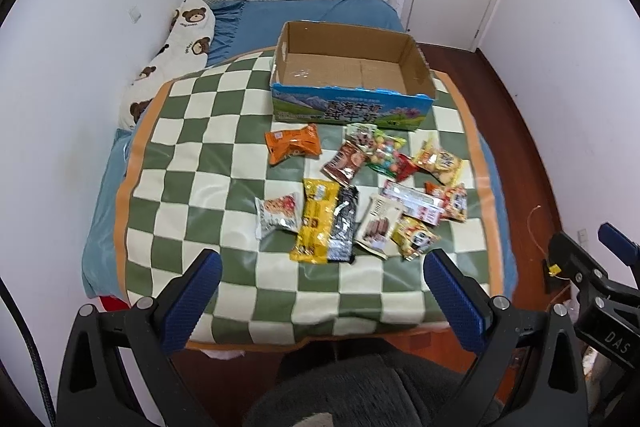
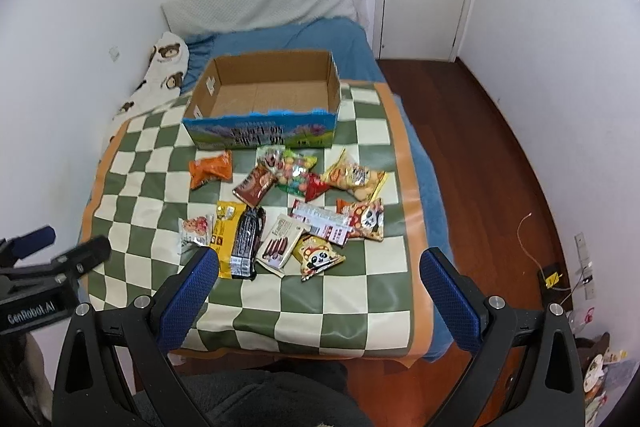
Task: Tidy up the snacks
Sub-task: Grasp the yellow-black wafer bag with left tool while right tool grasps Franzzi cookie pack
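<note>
Holding both grippers above the near edge of the checked mat, you keep the left gripper and right gripper wide open, carrying nothing. Snack packets lie scattered just before the cardboard box.

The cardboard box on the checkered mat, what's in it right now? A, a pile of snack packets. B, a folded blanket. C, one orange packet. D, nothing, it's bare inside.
D: the cardboard box shows only its bare brown floor in both wrist views, while the snack packets, such as the orange packet, all lie on the checkered mat in front of it.
</note>
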Motion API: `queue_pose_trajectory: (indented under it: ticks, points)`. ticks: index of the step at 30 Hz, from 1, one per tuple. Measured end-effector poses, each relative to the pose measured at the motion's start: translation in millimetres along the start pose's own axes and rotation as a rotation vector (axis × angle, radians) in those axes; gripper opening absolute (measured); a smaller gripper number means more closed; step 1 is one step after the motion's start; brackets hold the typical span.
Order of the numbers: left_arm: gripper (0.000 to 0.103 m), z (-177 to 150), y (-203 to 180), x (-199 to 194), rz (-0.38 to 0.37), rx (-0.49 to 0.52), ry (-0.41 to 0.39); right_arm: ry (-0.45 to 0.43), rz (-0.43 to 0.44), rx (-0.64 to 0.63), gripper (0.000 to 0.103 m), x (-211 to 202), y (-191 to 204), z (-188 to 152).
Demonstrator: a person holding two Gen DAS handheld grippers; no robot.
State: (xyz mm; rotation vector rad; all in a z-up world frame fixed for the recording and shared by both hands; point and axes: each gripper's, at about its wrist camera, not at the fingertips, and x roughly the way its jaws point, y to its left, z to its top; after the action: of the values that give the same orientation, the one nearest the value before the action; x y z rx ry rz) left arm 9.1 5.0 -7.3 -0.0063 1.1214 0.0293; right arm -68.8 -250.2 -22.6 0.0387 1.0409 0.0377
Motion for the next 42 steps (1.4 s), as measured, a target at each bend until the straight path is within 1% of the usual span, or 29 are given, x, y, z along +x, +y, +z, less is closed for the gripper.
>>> queue_pose_trajectory:
  ticks: [2, 4, 6, 8, 9, 10, 11, 13, 14, 15, 16, 17, 18, 19, 22, 26, 27, 29, 31, 33, 37, 41, 42]
  points:
    - [0.103, 4.2, 1.9, 19.5, 0.043, 0.007, 0.003, 0.023, 0.006, 0.019, 0.102, 24.9, -1.3, 2.0]
    - [0.103, 9.8, 3.9, 49.6, 0.077, 0.023, 0.033, 0.063, 0.027, 0.048, 0.102, 56.8, -3.6, 4.8]
    - [0.103, 14.8, 6.9, 80.3, 0.102, 0.043, 0.079, 0.110, 0.050, 0.089, 0.102, 89.5, -7.5, 6.9]
    - [0.103, 18.8, 10.3, 111.5, 0.108, 0.062, 0.117, 0.148, 0.069, 0.129, 0.102, 119.1, -11.0, 6.3]
    - [0.102, 19.6, 11.0, 127.6, 0.117, 0.068, 0.150, 0.172, 0.087, 0.150, 0.102, 136.3, -12.3, 5.7]
    - [0.099, 20.0, 11.6, 141.8, 0.122, 0.071, 0.184, 0.194, 0.102, 0.172, 0.102, 156.1, -14.5, 3.9]
    - [0.098, 19.5, 14.4, 156.2, 0.106, 0.070, 0.204, 0.221, 0.112, 0.193, 0.102, 174.9, -15.2, 2.5]
    - [0.098, 20.4, 15.4, 178.8, 0.111, 0.072, 0.229, 0.256, 0.120, 0.207, 0.099, 208.8, -13.1, -1.0]
    - [0.097, 20.2, 14.4, 195.5, 0.101, 0.075, 0.257, 0.276, 0.122, 0.217, 0.098, 222.6, -12.6, -2.8]
    - [0.095, 20.7, 14.5, 205.4, 0.090, 0.073, 0.271, 0.303, 0.137, 0.232, 0.094, 240.2, -11.3, -5.5]
    - [0.095, 21.1, 13.2, 220.1, 0.080, 0.073, 0.291, 0.322, 0.157, 0.247, 0.089, 252.7, -10.0, -7.7]
    - [0.095, 22.3, 11.4, 233.1, 0.070, 0.078, 0.311, 0.347, 0.169, 0.264, 0.086, 267.5, -9.0, -11.3]
    - [0.095, 23.0, 8.8, 247.9, 0.059, 0.083, 0.333, 0.374, 0.170, 0.277, 0.082, 280.6, -7.4, -15.3]
    - [0.095, 24.6, 3.3, 266.0, 0.049, 0.101, 0.359, 0.394, 0.172, 0.286, 0.079, 296.0, -6.6, -19.5]
    - [0.095, 25.7, -11.6, 308.6, 0.030, 0.156, 0.428, 0.437, 0.168, 0.315, 0.078, 322.6, -4.8, -30.2]
    - [0.095, 21.0, -25.7, 357.6, 0.007, 0.205, 0.506, 0.465, 0.171, 0.344, 0.078, 338.9, -1.6, -39.3]
    - [0.093, 19.4, -27.3, 365.7, 0.009, 0.208, 0.515, 0.467, 0.170, 0.346, 0.078, 340.9, -0.7, -39.4]
    - [0.087, 16.9, -26.4, 373.6, -0.042, 0.175, 0.522, 0.477, 0.168, 0.345, 0.078, 344.9, 3.3, -40.7]
    - [0.075, 14.9, -22.5, 372.4, -0.072, 0.133, 0.513, 0.483, 0.172, 0.346, 0.078, 349.1, 6.8, -41.2]
    - [0.072, 12.0, -16.3, 366.0, -0.075, 0.110, 0.497, 0.493, 0.180, 0.352, 0.078, 353.6, 10.5, -40.8]
    - [0.072, 0.7, 17.0, 354.3, -0.042, 0.026, 0.476, 0.494, 0.195, 0.356, 0.078, 363.6, 23.0, -36.1]
    - [0.072, -11.3, 46.9, 349.9, -0.039, -0.042, 0.487, 0.511, 0.173, 0.342, 0.078, 379.8, 42.2, -30.5]
    - [0.074, -14.3, 51.0, 350.3, -0.046, -0.047, 0.490, 0.519, 0.165, 0.337, 0.078, 385.7, 47.3, -29.8]
